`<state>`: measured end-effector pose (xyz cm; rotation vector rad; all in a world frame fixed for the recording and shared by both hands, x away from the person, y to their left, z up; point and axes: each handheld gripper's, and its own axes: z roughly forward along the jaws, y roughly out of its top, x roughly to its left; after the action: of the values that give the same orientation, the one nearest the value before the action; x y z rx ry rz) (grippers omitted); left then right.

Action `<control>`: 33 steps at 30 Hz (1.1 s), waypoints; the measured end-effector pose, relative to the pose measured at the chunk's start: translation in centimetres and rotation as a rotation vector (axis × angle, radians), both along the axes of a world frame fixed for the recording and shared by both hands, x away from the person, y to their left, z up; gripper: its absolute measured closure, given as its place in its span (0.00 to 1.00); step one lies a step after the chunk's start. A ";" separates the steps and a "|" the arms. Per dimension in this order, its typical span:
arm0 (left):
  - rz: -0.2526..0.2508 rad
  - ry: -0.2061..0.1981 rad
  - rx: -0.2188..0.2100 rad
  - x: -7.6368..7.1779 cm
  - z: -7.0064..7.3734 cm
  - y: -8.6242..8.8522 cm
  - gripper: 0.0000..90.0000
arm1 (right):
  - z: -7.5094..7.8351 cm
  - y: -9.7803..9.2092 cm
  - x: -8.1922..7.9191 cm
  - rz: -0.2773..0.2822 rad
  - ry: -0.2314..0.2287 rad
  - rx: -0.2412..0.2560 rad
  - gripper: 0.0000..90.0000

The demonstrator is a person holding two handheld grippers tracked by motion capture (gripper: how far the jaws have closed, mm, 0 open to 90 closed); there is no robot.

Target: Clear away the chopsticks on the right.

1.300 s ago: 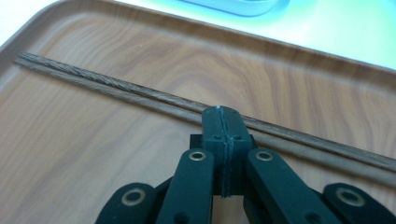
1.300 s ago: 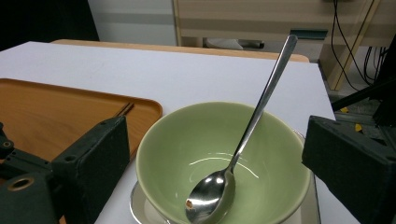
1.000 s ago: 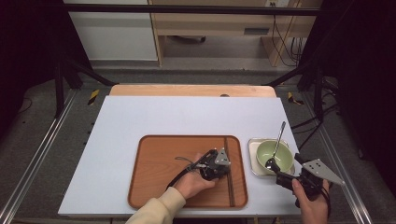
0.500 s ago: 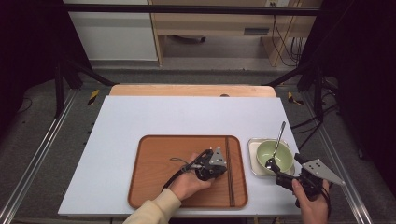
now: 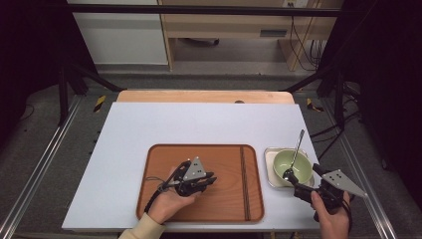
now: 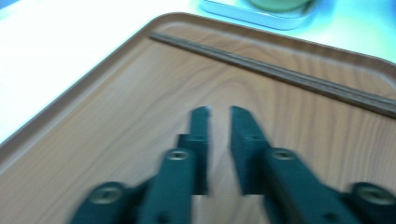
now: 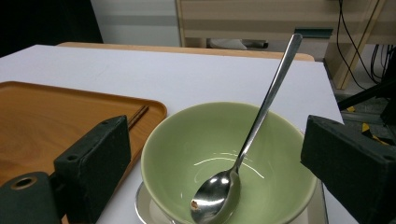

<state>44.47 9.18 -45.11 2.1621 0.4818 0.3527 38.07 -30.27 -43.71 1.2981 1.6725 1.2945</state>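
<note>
A brown wooden tray (image 5: 169, 164) lies at the table's near middle, with dark chopsticks (image 5: 244, 179) lying along its right side. My left gripper (image 5: 213, 178) hovers low over the tray's middle. In the left gripper view its jaws (image 6: 218, 112) stand a narrow gap apart with nothing between them, and the chopsticks (image 6: 280, 74) lie ahead. Right of the tray, a green bowl (image 5: 284, 160) sits on a small silvery plate (image 5: 269, 172), with a metal spoon (image 5: 296, 152) leaning in it. My right gripper (image 5: 297, 188) is wide open just before the bowl (image 7: 187, 140) and spoon (image 7: 261, 112).
The white table top (image 5: 199, 124) stretches away behind the tray, with a wooden strip (image 5: 204, 96) along its far edge. Black frame posts (image 5: 62, 84) and cables (image 5: 328, 129) stand beside the table. The bowl's plate is close to the table's right edge.
My left gripper has drawn back leftwards over the tray, away from the chopsticks. The right gripper, bowl and spoon have stayed put.
</note>
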 end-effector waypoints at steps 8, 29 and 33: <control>0.108 -0.028 -0.084 -0.1 1.0 3.0 0.39 | 0.0 0.1 0.3 -0.011 0.037 -0.047 0.09; 0.272 -0.095 -0.170 0.5 1.6 11.2 0.16 | 4.4 -1.8 5.3 0.079 0.292 -0.141 0.14; 0.291 -0.102 -0.177 0.5 1.7 12.0 0.16 | 4.6 -2.3 6.3 0.089 0.316 -0.148 0.16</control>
<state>44.99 21.20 -43.43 1.8947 0.7436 0.5558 44.39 -32.54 -39.07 1.4079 2.0224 1.0307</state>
